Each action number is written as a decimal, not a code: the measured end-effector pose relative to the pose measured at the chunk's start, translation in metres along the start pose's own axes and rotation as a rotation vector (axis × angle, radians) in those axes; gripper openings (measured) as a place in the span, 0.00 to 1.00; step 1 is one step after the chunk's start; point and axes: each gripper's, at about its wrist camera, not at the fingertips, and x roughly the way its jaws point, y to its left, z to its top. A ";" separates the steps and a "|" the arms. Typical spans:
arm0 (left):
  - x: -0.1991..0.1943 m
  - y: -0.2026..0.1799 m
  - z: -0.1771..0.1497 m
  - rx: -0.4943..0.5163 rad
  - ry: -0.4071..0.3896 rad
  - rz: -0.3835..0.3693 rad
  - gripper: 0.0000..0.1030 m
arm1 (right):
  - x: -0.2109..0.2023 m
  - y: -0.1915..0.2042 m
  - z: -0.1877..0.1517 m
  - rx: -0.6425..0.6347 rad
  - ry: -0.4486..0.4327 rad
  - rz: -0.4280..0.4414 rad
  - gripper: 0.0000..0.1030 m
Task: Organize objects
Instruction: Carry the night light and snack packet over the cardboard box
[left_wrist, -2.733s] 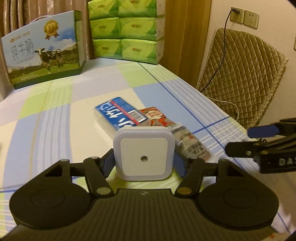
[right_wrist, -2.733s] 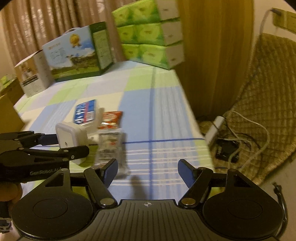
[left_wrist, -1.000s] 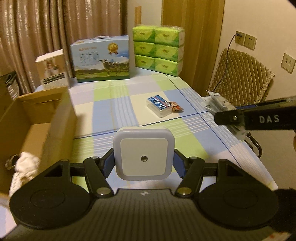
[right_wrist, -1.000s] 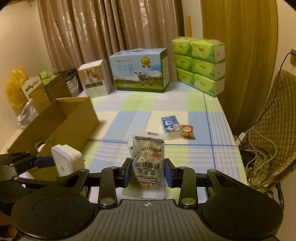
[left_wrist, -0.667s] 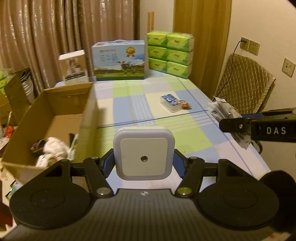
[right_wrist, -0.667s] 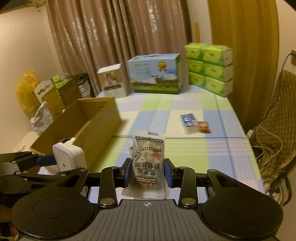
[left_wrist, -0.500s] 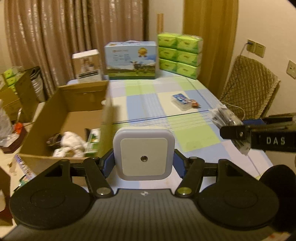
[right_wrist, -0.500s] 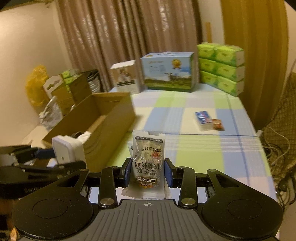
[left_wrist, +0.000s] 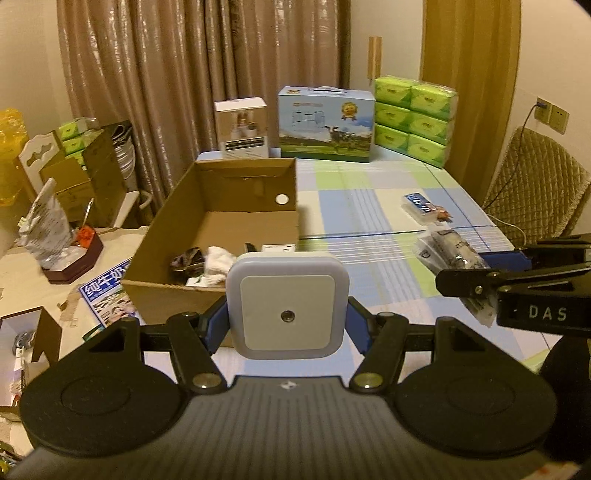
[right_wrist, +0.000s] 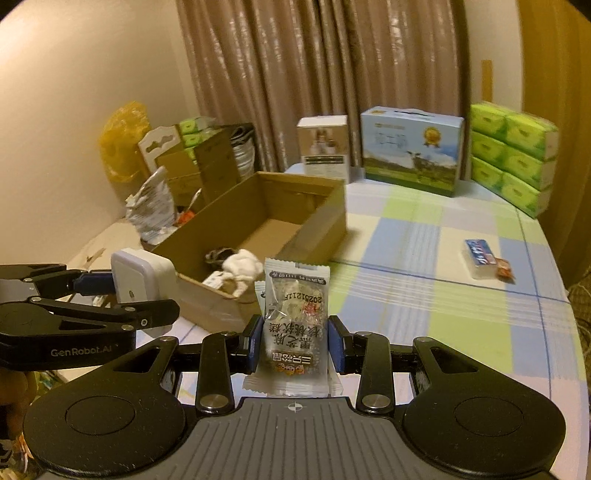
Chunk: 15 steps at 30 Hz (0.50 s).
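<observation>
1. An open brown cardboard box (left_wrist: 236, 206) is set on the left part of the checked tablecloth-covered table (left_wrist: 369, 206).
2. A white crumpled cloth (left_wrist: 219, 258) and other small items are lain in the near end of that box.
3. Behind the box, at the table's far edge, a small white carton (left_wrist: 242, 127) is stood, with a blue milk gift box (left_wrist: 325, 123) to its right and stacked green tissue packs (left_wrist: 413, 118) further right.
4. A small blue-labelled pack (left_wrist: 419, 205) is lain on the right part of the table, with a small red sachet (right_wrist: 504, 267) touching it on the right.
5. A quilted chair (left_wrist: 532, 184) is placed right of the table.
</observation>
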 end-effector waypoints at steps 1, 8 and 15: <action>-0.001 0.003 0.000 -0.003 0.000 0.005 0.59 | 0.002 0.003 0.001 -0.007 0.003 0.003 0.33; -0.005 0.019 -0.002 -0.031 -0.002 0.021 0.59 | 0.014 0.020 0.005 -0.042 0.016 0.022 0.33; -0.005 0.032 -0.004 -0.047 0.000 0.029 0.59 | 0.022 0.031 0.008 -0.064 0.025 0.035 0.33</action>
